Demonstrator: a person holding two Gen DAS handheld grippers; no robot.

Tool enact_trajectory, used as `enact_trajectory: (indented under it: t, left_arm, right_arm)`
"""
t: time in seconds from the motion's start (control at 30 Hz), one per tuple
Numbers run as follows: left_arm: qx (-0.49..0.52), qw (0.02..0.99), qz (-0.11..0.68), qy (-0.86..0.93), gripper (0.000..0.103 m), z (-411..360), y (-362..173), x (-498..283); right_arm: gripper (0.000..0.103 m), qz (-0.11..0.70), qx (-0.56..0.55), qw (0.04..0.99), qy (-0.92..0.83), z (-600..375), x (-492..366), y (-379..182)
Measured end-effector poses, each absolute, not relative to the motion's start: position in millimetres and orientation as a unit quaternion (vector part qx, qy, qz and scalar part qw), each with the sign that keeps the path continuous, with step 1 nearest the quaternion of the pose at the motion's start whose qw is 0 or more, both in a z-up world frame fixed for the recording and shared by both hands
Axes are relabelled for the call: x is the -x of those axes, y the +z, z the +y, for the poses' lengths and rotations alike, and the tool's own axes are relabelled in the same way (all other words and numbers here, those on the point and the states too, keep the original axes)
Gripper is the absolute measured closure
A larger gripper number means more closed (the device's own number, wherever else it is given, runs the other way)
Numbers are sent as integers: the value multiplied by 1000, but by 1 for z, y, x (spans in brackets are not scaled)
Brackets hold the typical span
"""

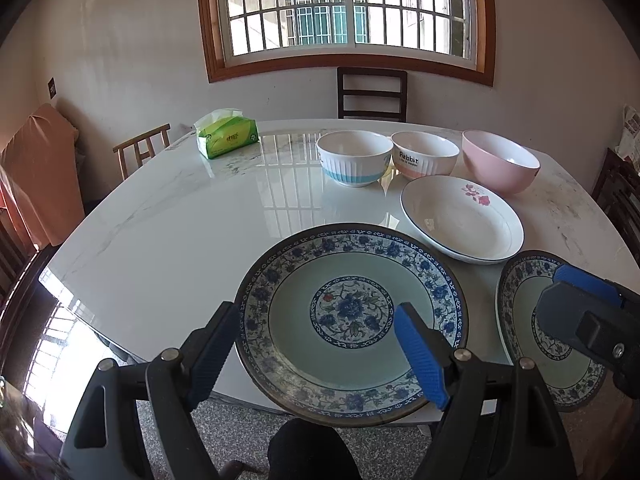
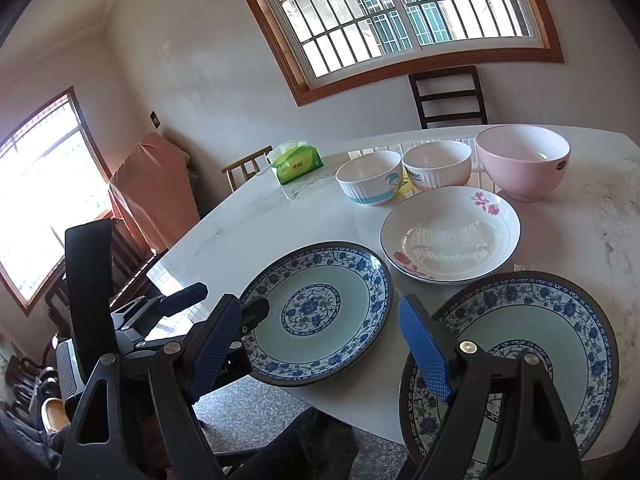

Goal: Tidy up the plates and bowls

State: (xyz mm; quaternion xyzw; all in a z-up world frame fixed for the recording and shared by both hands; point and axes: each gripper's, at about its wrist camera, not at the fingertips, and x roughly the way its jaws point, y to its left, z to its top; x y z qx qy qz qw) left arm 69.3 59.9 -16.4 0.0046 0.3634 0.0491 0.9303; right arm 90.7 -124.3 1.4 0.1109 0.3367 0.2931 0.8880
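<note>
Glossy marble table (image 1: pixel 168 216): 2 blue plates (image 1: pixel 352 316) (image 2: pixel 520 356) overhang near edge, both glazed, stiff, breakable, slippery; pinch rims. Left gripper (image 1: pixel 320 356) and right gripper (image 2: pixel 324 354) gape, holding nothing.

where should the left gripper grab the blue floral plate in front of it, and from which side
Probably the near rim of the blue floral plate, approached from the table's front edge. The plate lies flat and its near rim overhangs the table, so one finger could slip under and one over. The left gripper is open and already faces that rim.
</note>
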Motion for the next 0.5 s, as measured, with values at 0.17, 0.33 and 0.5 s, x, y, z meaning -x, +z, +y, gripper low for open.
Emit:
enact_trajectory:
  t: [0.17,0.33,0.5]
  left_arm:
    - [5,925,376,61,21,72,-20,-75]
    - [16,916,393,74,21,85,-25,-82]
    - [62,899,429,63,21,106,-33,-91]
  right_arm:
    - [24,359,-119,875,301,-119,-103,-9]
    - [25,381,-120,865,304,-114,-119,-20]
    - [25,403,-118,853,309,-108,-132,-31]
